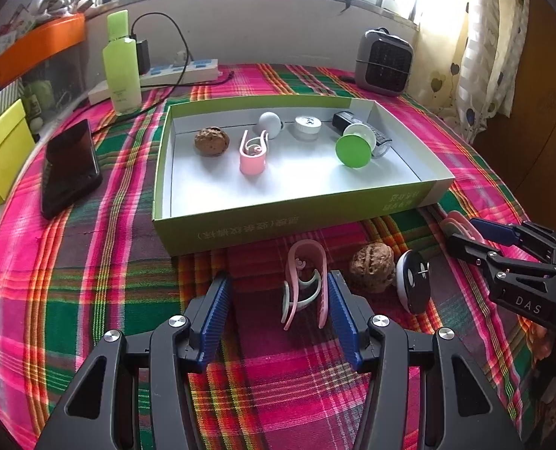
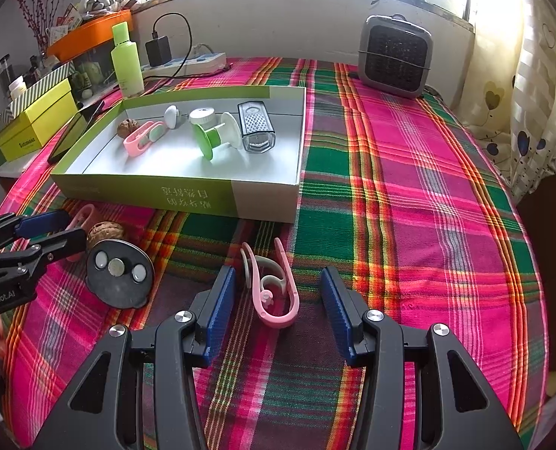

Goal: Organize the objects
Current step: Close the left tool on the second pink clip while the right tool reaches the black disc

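two hand-held tongs over a plaid tablecloth (image 2: 409, 195). left gripper (image 1: 278, 300): jaws spread wide, holding nothing, with a pink clip (image 1: 305, 285) standing between its blue pads, close to the right pad. right gripper (image 2: 278, 300): jaws likewise apart and empty, a second pink clip (image 2: 274, 288) lying on the cloth between them. beside the first clip sit a walnut (image 1: 372, 267) and a round black disc (image 1: 413, 281). behind them, a shallow green box (image 1: 240, 221) holds another walnut (image 1: 211, 141), a pink clip (image 1: 253, 152), a green spool (image 1: 355, 146) and a small jar (image 1: 307, 126).
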